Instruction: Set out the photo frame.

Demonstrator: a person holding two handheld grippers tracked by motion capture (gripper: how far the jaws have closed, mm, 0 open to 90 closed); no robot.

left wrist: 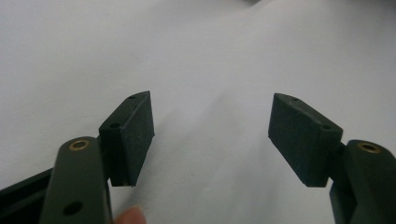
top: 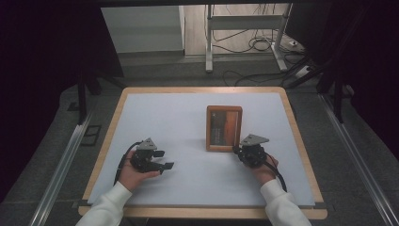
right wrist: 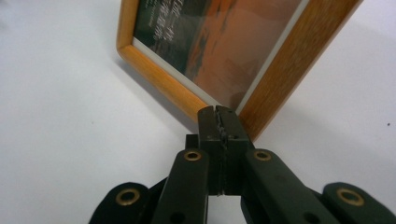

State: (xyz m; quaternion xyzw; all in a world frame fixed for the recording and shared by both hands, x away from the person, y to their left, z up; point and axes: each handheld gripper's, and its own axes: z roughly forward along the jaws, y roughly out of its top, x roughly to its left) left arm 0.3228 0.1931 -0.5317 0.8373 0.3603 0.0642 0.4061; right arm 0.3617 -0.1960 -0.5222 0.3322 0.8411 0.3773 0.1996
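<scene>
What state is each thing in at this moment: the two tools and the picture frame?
Left tool: open, jaws wide apart over bare table, holding nothing.
Right tool: shut, jaws pressed together with their tips at the near corner of the frame.
Picture frame: lying flat on the white table top, picture side up.

Both forearms in white long sleeves point(top: 110, 205), cuffs ending at the wrist. Left gripper point(top: 162, 159) and right gripper point(top: 236, 149): black bodies, each topped with a grey three-cornered plate point(top: 147, 144) and trailing a black cable point(top: 123, 161). Close up, the jaws are matt black arms with brass-ringed pivot holes, ending in blocky dark pads point(left wrist: 134, 133) with small screw holes; right pads ridged along the seam.
</scene>
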